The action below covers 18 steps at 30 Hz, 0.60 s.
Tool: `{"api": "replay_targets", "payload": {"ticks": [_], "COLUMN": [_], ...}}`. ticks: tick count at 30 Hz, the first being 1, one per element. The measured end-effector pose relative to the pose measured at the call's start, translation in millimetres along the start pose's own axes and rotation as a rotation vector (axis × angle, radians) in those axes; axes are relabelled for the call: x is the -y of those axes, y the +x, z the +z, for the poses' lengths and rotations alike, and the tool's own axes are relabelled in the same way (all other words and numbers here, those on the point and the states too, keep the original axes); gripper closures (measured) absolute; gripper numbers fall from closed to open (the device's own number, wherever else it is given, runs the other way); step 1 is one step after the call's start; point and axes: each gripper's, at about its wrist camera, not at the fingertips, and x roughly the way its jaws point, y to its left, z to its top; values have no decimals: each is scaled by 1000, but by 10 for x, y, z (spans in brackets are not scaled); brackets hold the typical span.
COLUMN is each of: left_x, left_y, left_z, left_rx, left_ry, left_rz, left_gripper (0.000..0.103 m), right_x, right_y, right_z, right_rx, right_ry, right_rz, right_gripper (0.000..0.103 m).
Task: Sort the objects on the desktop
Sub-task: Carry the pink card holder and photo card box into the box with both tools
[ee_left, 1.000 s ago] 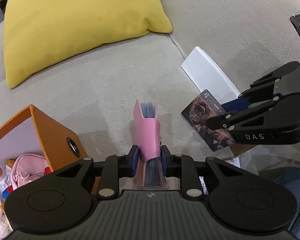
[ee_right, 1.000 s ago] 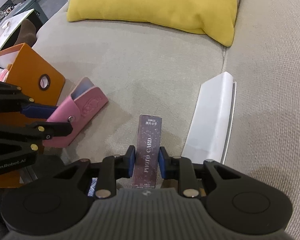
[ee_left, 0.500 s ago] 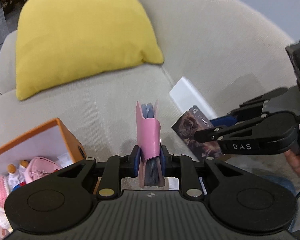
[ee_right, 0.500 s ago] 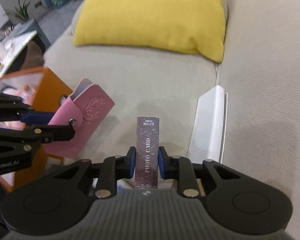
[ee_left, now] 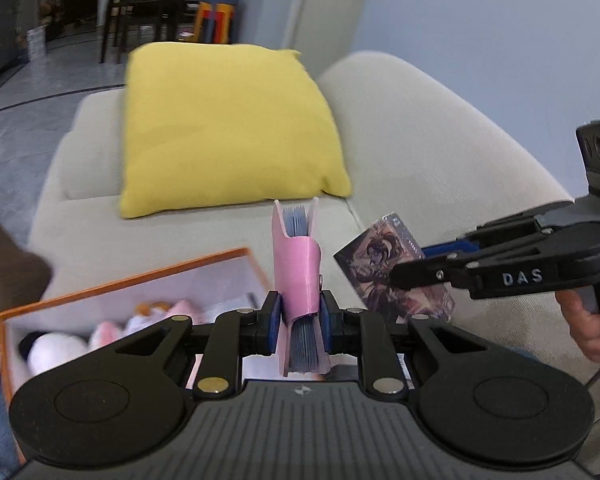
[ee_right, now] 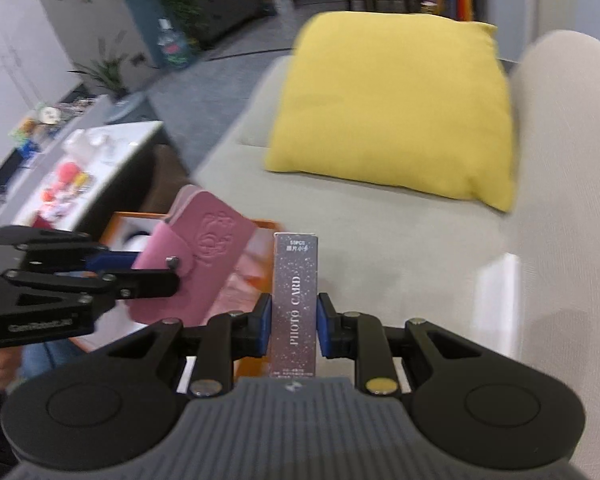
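Both hands have lifted clear of the sofa since a second ago, each carrying its item. On the left, the orange box sits open below. The left tongs grasp the pink card holder upright; its cards could slip out if tilted. To the right, the right tongs clench the photo card box, pinched narrowly, so it might twist.

both tools clamped tight, angled downward, side by side.
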Motion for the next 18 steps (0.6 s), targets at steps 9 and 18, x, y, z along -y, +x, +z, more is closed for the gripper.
{"api": "replay_targets", "payload": {"ticks": [9, 18], "left_x": [-588, -1111], "left_y": [181, 802], "left_z": [-250, -471], "left_rx": [3, -78], "left_ry": [-219, -469], "left_rz": [-61, -205], "left_gripper": [81, 81], "right_x": [-619, -441], "right_y": [411, 663], "right_z": [93, 134], "right_rx": [-21, -45], "right_ry": [-26, 118], "right_rz": [11, -8], "right_gripper": [79, 79]}}
